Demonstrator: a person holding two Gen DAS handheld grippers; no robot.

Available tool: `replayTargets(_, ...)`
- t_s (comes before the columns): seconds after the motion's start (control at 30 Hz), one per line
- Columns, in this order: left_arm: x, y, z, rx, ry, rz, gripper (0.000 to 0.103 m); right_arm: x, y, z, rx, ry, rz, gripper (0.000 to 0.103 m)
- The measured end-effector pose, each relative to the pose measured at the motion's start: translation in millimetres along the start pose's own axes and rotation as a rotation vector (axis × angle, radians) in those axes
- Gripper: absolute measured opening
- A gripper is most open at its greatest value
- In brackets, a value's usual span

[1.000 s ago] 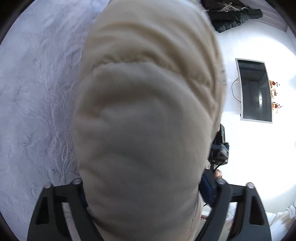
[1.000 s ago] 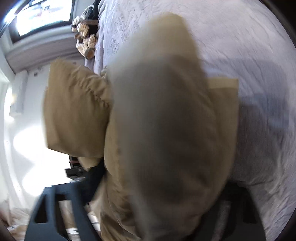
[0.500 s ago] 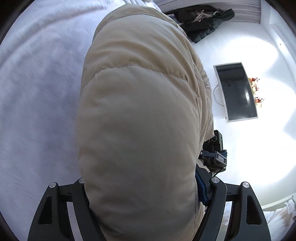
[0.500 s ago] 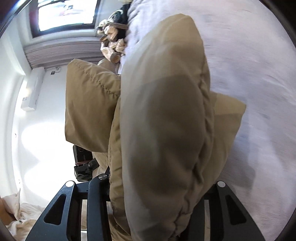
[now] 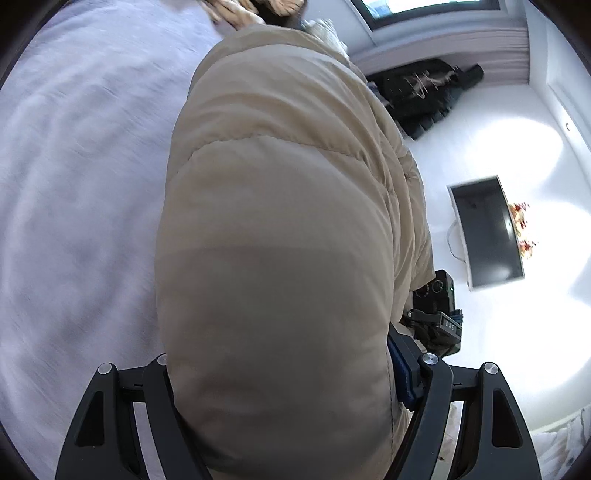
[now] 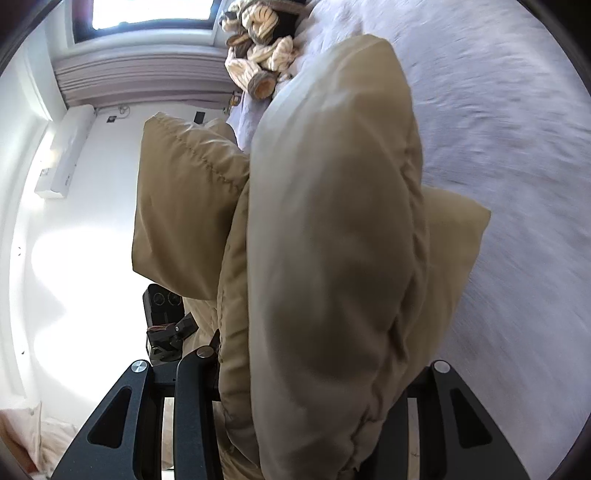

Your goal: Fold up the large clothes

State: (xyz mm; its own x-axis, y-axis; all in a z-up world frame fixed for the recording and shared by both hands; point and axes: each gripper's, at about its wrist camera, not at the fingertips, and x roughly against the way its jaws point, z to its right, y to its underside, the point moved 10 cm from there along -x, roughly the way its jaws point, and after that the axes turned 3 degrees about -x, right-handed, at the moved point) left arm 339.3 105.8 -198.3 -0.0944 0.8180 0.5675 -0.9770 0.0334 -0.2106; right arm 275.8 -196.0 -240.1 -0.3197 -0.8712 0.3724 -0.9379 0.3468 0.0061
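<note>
A puffy beige quilted jacket [image 5: 280,221] fills the middle of the left wrist view, bulging up between the black fingers. My left gripper [image 5: 295,369] is shut on this thick fold, with its jaws wide apart around the padding. In the right wrist view the same jacket [image 6: 332,221] hangs bunched in several layers, and my right gripper [image 6: 317,362] is shut on it. Both hold it in the air over the pale lavender bed [image 5: 74,184]. The fingertips are hidden by fabric. Each view shows the other gripper's body [image 5: 439,314] [image 6: 166,317] beside the jacket.
Striped plush toys [image 6: 258,55] lie at the bed's far end below a window [image 6: 147,14]. A dark garment [image 5: 424,88] lies on the white floor, near a flat screen [image 5: 487,232]. An air conditioner [image 6: 66,155] is on the wall. The bed cover [image 6: 517,110] is blurred.
Both grippers have swept across the bed with the jacket and risen a little; the window and plush toys have come into view. The right jaws have drawn closer together on the fabric.
</note>
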Motion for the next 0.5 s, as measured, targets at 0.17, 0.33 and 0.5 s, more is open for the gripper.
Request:
replayTargets(0.17,-8.5,-11.0,-57.6,0.026,-0.019,0.030,0.080,-43.4,-15.6,15.5,0.038,0.036,-0.013,0.044)
replayTargets(0.33,-22.3,0.2,-105.1,0.076,-0.045,0.020,0.092,-62.5,-6.8,52.9,-0.010,0.094,-0.017,0.053)
replayTargets(0.5,-25.0,1.7,-97.9,0.059,-0.104,0.024,0.094,-63.5,6.6,58.9,-0.028,0.176,-0.003,0.061)
